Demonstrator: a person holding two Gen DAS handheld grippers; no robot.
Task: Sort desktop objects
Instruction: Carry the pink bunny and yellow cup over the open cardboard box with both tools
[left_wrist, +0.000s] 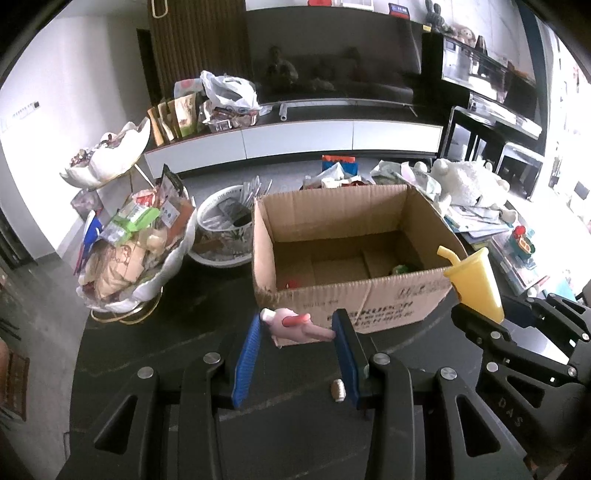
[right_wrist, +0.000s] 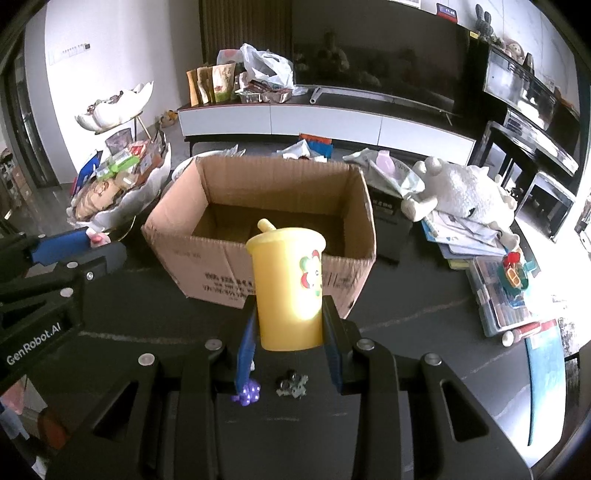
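Note:
My left gripper (left_wrist: 297, 328) is shut on a small pink toy (left_wrist: 295, 326) with a red part, held above the dark table just short of the cardboard box (left_wrist: 351, 295). My right gripper (right_wrist: 290, 325) is shut on a yellow cup (right_wrist: 286, 288) with a straw lid and a flower sticker, upright, in front of the same cardboard box (right_wrist: 266, 266). The cup (left_wrist: 474, 282) also shows at the right of the left wrist view. The box is open, with small red and green items on its floor.
On the table lie a small beige spool (left_wrist: 337, 389), a purple grape-like trinket (right_wrist: 248, 393) and a dark trinket (right_wrist: 292, 384). A shell-shaped snack stand (left_wrist: 136, 251) and a white bowl (left_wrist: 221, 229) stand left of the box. A plush toy (right_wrist: 461, 192) on books lies right.

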